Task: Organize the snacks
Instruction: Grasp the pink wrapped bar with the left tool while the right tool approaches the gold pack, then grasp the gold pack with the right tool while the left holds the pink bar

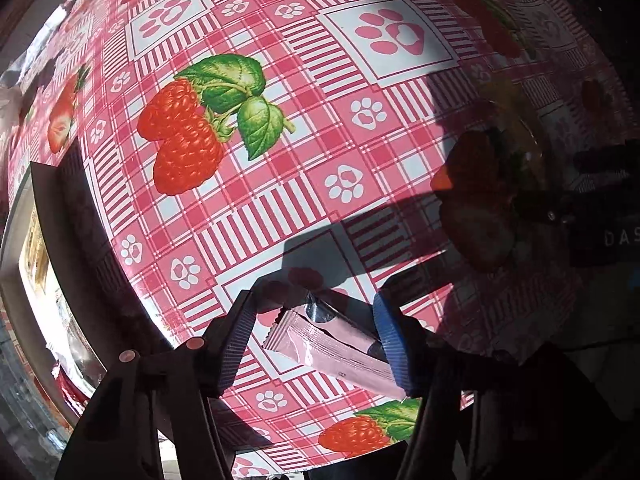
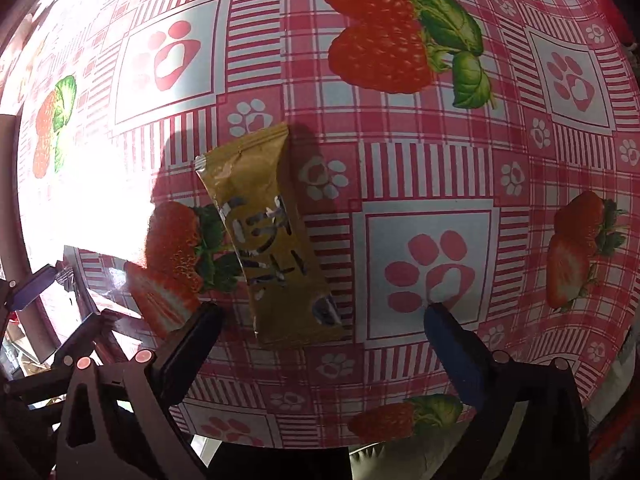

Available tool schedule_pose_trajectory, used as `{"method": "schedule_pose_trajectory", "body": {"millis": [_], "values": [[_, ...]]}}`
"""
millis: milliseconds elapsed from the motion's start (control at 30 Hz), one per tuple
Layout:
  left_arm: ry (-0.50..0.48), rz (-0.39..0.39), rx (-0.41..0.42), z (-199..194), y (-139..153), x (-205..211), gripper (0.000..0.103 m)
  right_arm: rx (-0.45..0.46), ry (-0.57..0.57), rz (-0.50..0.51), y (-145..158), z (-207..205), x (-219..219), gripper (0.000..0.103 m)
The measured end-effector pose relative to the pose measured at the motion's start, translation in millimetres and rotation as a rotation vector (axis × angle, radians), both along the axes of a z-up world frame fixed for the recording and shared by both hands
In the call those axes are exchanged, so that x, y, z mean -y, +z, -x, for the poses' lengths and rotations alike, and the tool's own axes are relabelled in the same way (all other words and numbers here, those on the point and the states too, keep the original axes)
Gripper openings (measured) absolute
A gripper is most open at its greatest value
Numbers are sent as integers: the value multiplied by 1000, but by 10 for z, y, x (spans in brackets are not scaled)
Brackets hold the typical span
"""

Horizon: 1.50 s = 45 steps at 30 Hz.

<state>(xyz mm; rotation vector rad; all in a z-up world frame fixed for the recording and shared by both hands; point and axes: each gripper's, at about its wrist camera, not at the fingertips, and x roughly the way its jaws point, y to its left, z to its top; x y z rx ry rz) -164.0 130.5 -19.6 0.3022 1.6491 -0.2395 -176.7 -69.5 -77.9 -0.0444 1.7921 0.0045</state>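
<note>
In the left wrist view a pink snack packet point(image 1: 332, 346) lies slanted between the fingers of my left gripper point(image 1: 316, 328). The jaws stand apart around it; its right end touches the blue right pad point(image 1: 390, 336), its left end is clear of the left finger. In the right wrist view a golden-brown snack packet point(image 2: 272, 240) with dark lettering lies flat on the strawberry tablecloth point(image 2: 420, 160). My right gripper point(image 2: 320, 316) is open, its fingers wide on either side of the packet's near end.
A shallow tray or box with packets point(image 1: 36, 264) stands at the table's left edge in the left wrist view. A dark device point(image 1: 600, 208) reaches in from the right, in shadow. The table's near edge runs just under both grippers.
</note>
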Motion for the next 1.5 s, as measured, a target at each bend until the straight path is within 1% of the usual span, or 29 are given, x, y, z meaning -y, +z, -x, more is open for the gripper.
{"method": "schedule_pose_trajectory", "body": {"millis": [133,167,200,300,333,367,433,500,533,633,700,767,800,833,867,900,967,1033,1067,1100,1167,1267,1333,1400,1433,1500], "values": [[91,31,-26,-226,36,-200,65,-6,5,2,-59,-27,-17,102],[97,36,-24,-242,57,-220,65,-7,6,2,-66,-35,-13,102],[90,33,-21,-257,73,-228,65,-9,11,0,33,-129,59,102],[82,11,-44,-213,76,-270,68,-13,12,0,18,-162,51,103],[95,9,-56,-213,86,-253,69,-14,11,-3,7,-173,57,103],[114,14,-66,-89,127,-302,69,-13,10,-8,-1,-176,63,103],[142,30,-89,-18,146,-330,73,-15,10,-8,-12,-196,68,103],[173,53,-132,120,96,-363,77,-22,9,-9,-29,-218,77,103],[195,65,-164,150,49,-377,77,-25,12,-9,29,-214,65,103],[291,93,-264,226,-143,-443,77,-33,13,-9,11,-263,61,103],[330,86,-260,174,-193,-483,78,-31,15,-10,11,-276,52,103],[325,79,-242,170,-199,-449,78,-22,16,-11,3,-267,62,103],[310,73,-227,122,-197,-371,71,-16,16,-11,2,-264,63,103],[284,57,-207,93,-173,-274,56,-10,16,-10,4,-261,63,103],[262,52,-193,90,-154,-239,45,-4,15,-10,14,-249,57,103],[249,72,-191,85,-141,-218,26,1,15,-11,26,-232,56,103],[256,89,-192,79,-149,-237,26,8,13,-10,36,-205,60,103],[247,100,-178,85,-158,-168,26,6,12,-10,38,-203,58,103],[224,94,-152,9,-133,-230,26,3,12,-11,35,-204,59,103],[198,82,-123,-154,-76,-214,26,-1,11,-11,33,-202,63,103],[172,78,-95,-292,-57,-226,26,-7,12,-11,42,-206,57,103],[185,51,-74,-442,2,-285,28,-6,13,-11,46,-210,57,103],[184,51,-61,-444,62,-309,37,-1,15,-12,44,-217,62,103],[172,33,-47,-419,97,-321,61,5,13,-12,43,-214,67,103],[164,19,-41,-381,101,-306,65,9,13,-12,52,-209,64,103],[145,-10,-40,-296,77,-259,66,17,14,-14,55,-197,69,103]]}}
